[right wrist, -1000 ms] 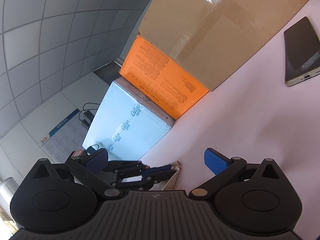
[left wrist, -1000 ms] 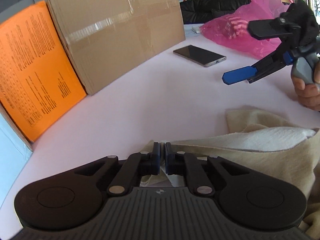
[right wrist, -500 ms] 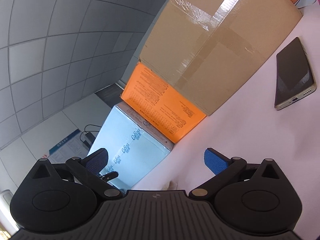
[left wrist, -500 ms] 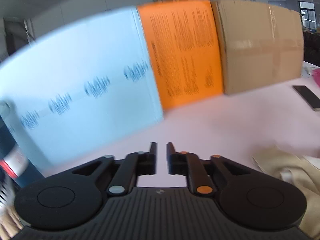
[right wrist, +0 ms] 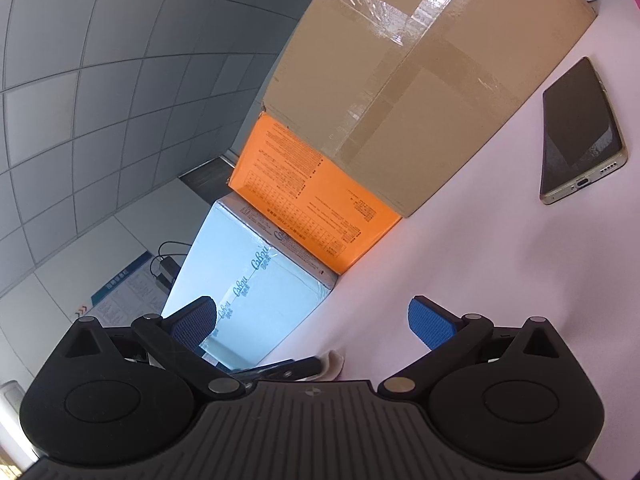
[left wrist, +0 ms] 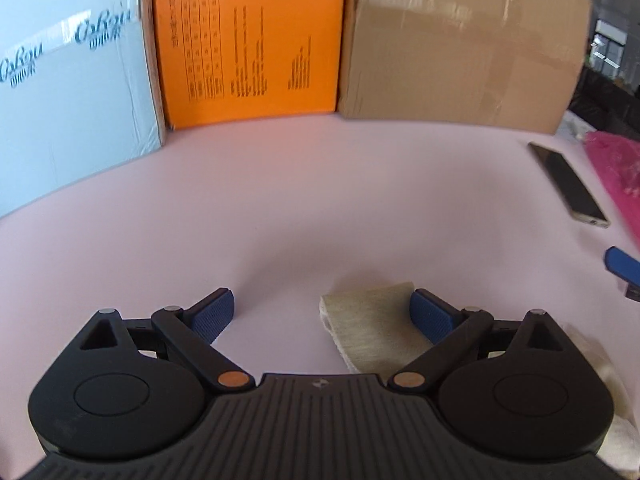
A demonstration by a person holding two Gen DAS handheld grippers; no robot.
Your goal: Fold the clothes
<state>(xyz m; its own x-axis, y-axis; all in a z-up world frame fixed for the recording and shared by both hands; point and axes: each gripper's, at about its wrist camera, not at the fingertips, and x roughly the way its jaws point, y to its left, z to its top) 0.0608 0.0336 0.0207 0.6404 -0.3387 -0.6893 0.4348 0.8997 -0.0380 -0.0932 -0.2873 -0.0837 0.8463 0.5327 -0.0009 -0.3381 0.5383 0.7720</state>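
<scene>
- Left wrist view has the left gripper (left wrist: pixel 322 314) wide open, jaws just having spread apart, nothing pinched; only a corner of the cream garment (left wrist: pixel 370 330) lies between the pads, touching neither.
- Rest of that garment trails off under the gripper body to the lower right, flat on the pale pink surface (left wrist: pixel 320 200).
- Right gripper (right wrist: pixel 314 322) hangs level and wide open too, empty; a sliver of cloth peeks out just below it.
- Further out: a phone (left wrist: pixel 568 184) and a pink bag (left wrist: pixel 618 168) to the right, with a brown carton (left wrist: pixel 460 48), an orange box (left wrist: pixel 248 40) and a pale blue box (left wrist: pixel 72 80) along the back.
- Risk as I read it: the released corner could spring back and undo the fold.
- A regrasp from this angle may catch one layer only, dragging the cloth toward the phone.
</scene>
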